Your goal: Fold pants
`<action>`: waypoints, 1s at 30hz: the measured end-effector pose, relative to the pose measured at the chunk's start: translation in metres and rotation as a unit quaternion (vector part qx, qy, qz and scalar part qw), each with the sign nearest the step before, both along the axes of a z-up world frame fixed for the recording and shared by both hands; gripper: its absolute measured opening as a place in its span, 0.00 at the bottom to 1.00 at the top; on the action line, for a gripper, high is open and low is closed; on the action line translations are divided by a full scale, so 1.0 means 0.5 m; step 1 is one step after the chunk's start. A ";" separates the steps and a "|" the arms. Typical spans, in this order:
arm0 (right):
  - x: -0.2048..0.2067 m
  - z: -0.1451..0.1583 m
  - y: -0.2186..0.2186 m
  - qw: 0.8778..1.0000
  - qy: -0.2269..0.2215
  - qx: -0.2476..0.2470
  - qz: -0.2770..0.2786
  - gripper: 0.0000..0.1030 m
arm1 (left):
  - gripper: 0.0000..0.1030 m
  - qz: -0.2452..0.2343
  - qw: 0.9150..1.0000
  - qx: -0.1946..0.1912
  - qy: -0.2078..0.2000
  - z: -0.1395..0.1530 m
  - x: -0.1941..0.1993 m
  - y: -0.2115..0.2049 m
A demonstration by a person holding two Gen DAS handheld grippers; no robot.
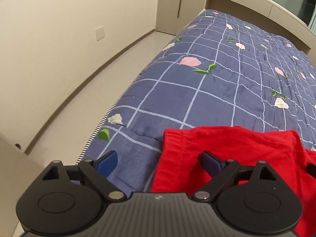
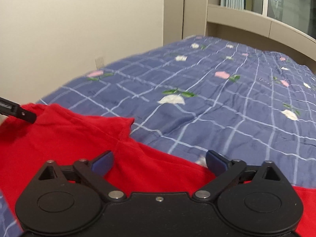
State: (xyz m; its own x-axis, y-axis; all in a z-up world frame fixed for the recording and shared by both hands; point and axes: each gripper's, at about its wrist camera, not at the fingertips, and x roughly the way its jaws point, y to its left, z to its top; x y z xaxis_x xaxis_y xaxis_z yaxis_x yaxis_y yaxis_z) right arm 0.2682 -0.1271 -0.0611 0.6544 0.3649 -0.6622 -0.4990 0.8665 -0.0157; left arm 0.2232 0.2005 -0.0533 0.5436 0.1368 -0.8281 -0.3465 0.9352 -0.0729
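My left gripper (image 1: 160, 163) hangs with its jaws spread wide and nothing between them, its left finger over the bedspread and its right finger over the red pants (image 1: 227, 154). My right gripper (image 2: 159, 163) is just as wide apart and grips nothing; the pants (image 2: 79, 134) lie under it, folded into a thick pad near my edge of the bed. The blue checked bedspread (image 1: 227, 83) with pink and white flowers stretches bare beyond them toward the headboard (image 1: 256, 17). A cream wall (image 1: 59, 39) and pale floor (image 1: 110, 75) run along the left side. Nothing blocks either gripper
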 end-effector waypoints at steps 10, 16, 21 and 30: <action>-0.155 0.071 -0.312 0.993 -0.035 0.056 -0.100 1.00 | 0.99 -0.007 0.995 0.033 -0.093 0.106 -0.069 -0.126; -0.208 0.076 -0.533 0.970 -0.041 0.088 -0.224 1.00 | 0.99 -0.065 0.991 0.004 -0.114 0.133 -0.072 -0.264; -0.222 0.057 -0.684 0.944 -0.046 0.133 -0.299 1.00 | 0.99 -0.124 0.983 -0.019 -0.134 0.123 -0.072 -0.400; -0.153 0.001 -0.847 0.917 -0.019 0.208 -0.339 1.00 | 1.00 -0.224 0.967 -0.051 -0.107 0.069 -0.029 -0.620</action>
